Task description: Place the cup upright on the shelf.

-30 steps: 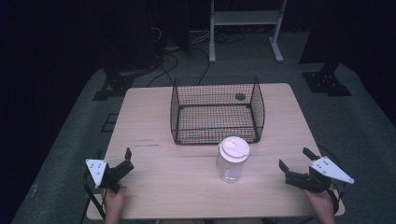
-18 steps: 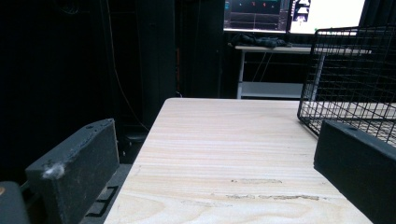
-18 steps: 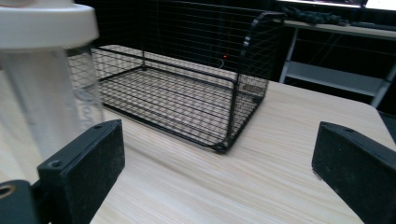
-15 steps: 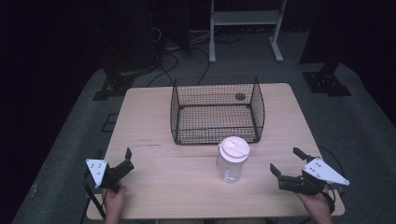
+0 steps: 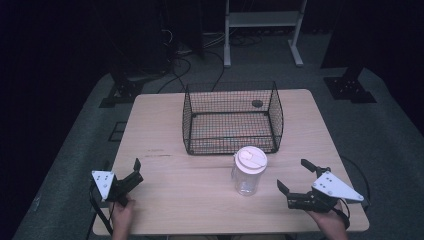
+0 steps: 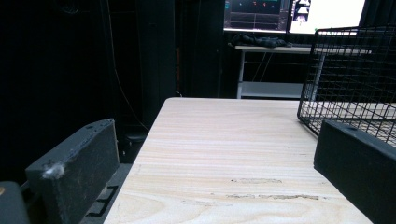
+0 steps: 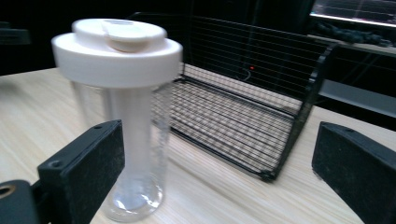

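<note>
A clear plastic jar with a white lid [image 5: 248, 171] [image 7: 122, 116] stands upright on the wooden table [image 5: 165, 200], just in front of a black wire basket [image 5: 232, 117] [image 7: 252, 107] [image 6: 355, 79]. My right gripper [image 5: 295, 176] is open at the table's front right, a short way right of the jar, its jaws pointing toward it with nothing between them. In the right gripper view the jar stands at the left, behind the left jaw. My left gripper [image 5: 136, 170] rests open near the front left corner, empty, aimed along the bare tabletop [image 6: 224, 154].
The basket's near side is open and low; a small dark object [image 5: 257, 103] lies at its back right. Dark stands and cables surround the table on a grey floor. A white shelf frame [image 5: 262, 22] stands beyond the table, with lit monitors [image 6: 294, 14] behind.
My right gripper has moved left toward the jar and turned so its jaws face it. The left gripper and the jar have stayed put.
</note>
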A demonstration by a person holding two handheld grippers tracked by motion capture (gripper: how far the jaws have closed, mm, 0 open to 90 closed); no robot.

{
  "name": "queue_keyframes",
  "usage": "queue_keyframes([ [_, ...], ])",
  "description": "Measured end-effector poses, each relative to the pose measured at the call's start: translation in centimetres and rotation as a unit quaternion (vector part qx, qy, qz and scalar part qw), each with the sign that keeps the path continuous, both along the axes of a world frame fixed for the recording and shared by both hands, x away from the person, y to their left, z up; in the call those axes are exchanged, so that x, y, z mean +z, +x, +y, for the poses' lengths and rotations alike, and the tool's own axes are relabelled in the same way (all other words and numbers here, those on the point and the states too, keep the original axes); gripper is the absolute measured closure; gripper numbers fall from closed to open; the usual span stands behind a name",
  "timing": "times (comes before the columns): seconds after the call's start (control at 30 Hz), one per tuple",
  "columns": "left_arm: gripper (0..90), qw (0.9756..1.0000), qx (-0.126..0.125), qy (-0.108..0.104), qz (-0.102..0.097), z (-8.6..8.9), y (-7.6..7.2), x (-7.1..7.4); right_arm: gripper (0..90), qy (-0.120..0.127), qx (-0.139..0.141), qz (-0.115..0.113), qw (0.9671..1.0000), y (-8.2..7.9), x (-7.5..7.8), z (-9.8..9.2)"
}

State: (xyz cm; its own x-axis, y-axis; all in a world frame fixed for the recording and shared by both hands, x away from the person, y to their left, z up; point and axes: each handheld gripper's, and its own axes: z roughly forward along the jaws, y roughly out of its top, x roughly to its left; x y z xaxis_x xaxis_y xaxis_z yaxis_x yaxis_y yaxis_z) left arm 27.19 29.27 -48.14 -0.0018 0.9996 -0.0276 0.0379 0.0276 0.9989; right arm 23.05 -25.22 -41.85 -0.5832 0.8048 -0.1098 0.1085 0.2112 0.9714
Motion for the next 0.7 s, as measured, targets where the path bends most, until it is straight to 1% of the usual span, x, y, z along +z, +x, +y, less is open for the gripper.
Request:
queue_keyframes([
  [0.07, 0.0, 1.0000, -0.001, -0.001, 0.000, 0.0, 0.0, 0.0, 1.9, -0.003, 0.010, -0.002, 0.9999, 0.0, 0.1, 0.6],
  [0.2, 0.0, 1.0000, -0.001, -0.002, 0.000, 0.0, 0.0, 0.0, 0.5, -0.001, 0.021, -0.005, 0.9998, -0.1, 0.3, 1.6],
  [0.4, 0.0, 1.0000, -0.001, -0.002, 0.001, 0.0, 0.0, 0.0, 0.4, -0.001, 0.040, -0.002, 0.9992, 0.0, 0.1, 3.0],
  [0.6, 0.0, 1.0000, 0.000, -0.002, 0.001, 0.0, 0.0, 0.0, 0.4, 0.001, 0.055, -0.001, 0.9985, 0.4, 0.2, 4.1],
  [0.7, 0.0, 1.0000, -0.001, -0.003, 0.000, 0.0, 0.0, 0.0, 0.4, -0.004, 0.059, -0.004, 0.9983, 0.6, 0.3, 4.7],
])
